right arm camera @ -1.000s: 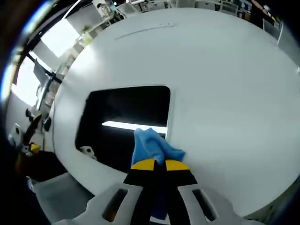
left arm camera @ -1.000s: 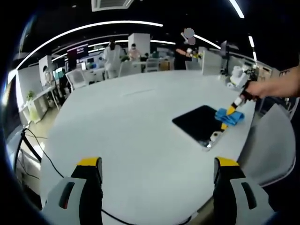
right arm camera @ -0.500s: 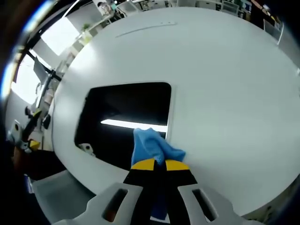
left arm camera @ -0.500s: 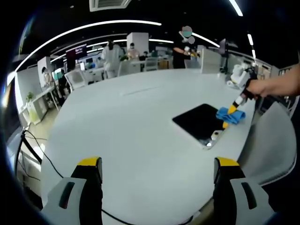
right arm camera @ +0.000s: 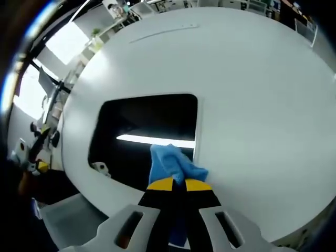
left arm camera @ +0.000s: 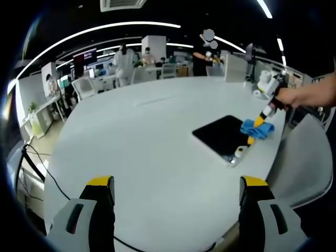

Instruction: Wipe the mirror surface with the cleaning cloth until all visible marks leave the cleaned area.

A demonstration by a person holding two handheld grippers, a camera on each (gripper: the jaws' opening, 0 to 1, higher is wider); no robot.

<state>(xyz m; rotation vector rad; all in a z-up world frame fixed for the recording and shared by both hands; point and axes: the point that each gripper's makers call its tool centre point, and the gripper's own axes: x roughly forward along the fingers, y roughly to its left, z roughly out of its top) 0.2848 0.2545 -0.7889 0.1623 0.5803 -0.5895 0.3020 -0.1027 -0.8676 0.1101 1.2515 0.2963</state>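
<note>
A flat dark mirror [right arm camera: 147, 131] with a thin white frame lies on the white table [right arm camera: 252, 105], reflecting a bright ceiling light strip. My right gripper [right arm camera: 174, 184] is shut on a blue cleaning cloth [right arm camera: 170, 164], whose bunched end rests on the mirror's near right part. In the left gripper view the mirror [left arm camera: 220, 135] lies at the right near the table edge, with the blue cloth [left arm camera: 256, 129] on it under the right gripper [left arm camera: 258, 124], held by a person's hand [left arm camera: 294, 97]. My left gripper [left arm camera: 176, 185] is open above bare table, far from the mirror.
A small white piece [right arm camera: 98, 168] sits on the mirror's near left corner. A grey chair [left arm camera: 307, 163] stands beyond the table edge at the right. Black cables [left arm camera: 37, 168] hang at the left. Desks, chairs and people [left arm camera: 126, 60] fill the far room.
The right gripper view has shifted slightly, so the mirror sits a little more to the right. The cloth stays on the mirror's near part. My left gripper has not moved.
</note>
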